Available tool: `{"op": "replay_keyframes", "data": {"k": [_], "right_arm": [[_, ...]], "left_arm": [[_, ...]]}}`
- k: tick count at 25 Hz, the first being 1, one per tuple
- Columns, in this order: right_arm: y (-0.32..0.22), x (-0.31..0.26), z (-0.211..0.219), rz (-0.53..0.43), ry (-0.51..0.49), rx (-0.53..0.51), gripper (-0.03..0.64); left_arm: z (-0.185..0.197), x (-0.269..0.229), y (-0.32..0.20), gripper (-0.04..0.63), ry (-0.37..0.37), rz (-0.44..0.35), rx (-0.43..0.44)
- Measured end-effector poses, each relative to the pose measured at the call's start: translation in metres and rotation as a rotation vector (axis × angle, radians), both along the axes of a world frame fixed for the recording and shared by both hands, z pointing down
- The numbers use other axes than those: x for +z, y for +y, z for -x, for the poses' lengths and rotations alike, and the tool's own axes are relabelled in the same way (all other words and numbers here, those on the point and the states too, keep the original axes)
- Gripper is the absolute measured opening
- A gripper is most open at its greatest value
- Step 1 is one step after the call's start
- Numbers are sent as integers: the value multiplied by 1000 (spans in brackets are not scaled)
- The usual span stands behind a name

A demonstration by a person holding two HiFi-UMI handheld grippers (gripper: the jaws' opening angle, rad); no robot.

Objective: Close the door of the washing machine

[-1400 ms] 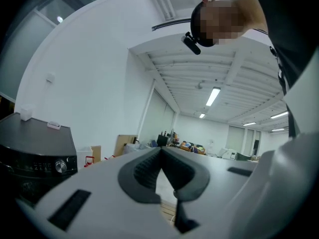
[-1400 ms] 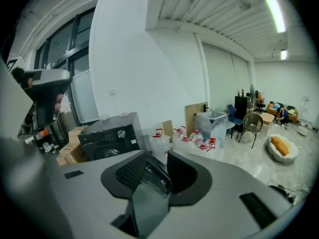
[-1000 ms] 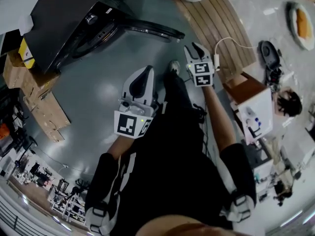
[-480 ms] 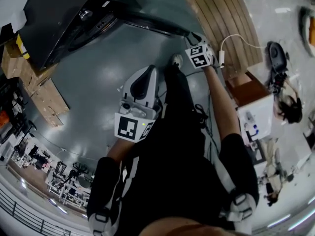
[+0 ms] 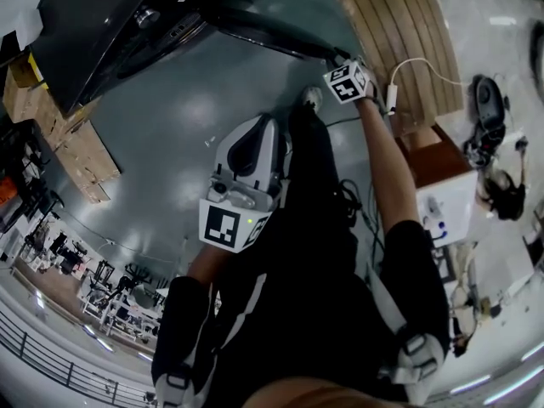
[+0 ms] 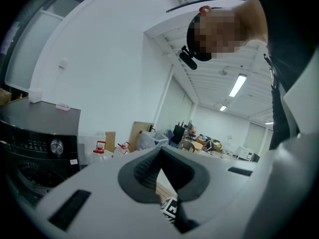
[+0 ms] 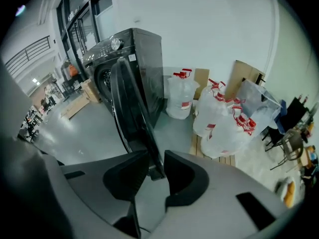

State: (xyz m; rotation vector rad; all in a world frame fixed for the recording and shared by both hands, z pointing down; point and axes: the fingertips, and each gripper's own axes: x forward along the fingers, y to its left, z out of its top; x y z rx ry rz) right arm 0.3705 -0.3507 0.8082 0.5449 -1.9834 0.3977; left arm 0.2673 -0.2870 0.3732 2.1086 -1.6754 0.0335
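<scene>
So the grey floor [image 5: 170, 126] is taking up most of the head view. The big black washing machine [image 5: 102, 32] is sitting up in the top left corner of it, with its control knob and panel showing in the left gripper view too.

The door [image 5: 272, 42] is hanging wide open, sticking way out from the front of the machine over the floor. In the head view it's running as a long dark bar from the machine across to the right hand.

Just past the door's free end a wooden pallet [image 5: 399, 32] is lying on the floor, and a bunch of clear water jugs [image 7: 219, 118] with red caps are sitting on and around it. Some cardboard boxes [image 5: 76, 155] are sitting on the floor next to the machine on the other side.

The right claw [image 7: 157, 158] is pointing steeply down onto the door's outer edge. It's just been narrowing, and now the rim is filling the gap, with both pads looking like they're pressing on it. Its marker cube [image 5: 347, 82] is facing up at the head camera.

The left claw [image 6: 161, 151] is hanging out in front of the person's body, well away from the door. Its tips are sitting together, gripping nothing.
</scene>
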Motion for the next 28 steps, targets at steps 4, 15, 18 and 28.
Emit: {"op": "replay_keyframes", "data": {"k": [4, 15, 18, 28], "right_arm": [[-1, 11, 5, -7, 17, -44, 64], [11, 8, 11, -23, 20, -86, 55], [23, 12, 8, -26, 32, -106, 54], [95, 15, 23, 8, 38, -109, 49]], "left_arm": [[6, 6, 0, 6, -4, 9, -15], [28, 11, 32, 5, -27, 19, -56], [29, 11, 47, 6, -30, 10, -66], [64, 12, 112, 5, -2, -9, -146]]}}
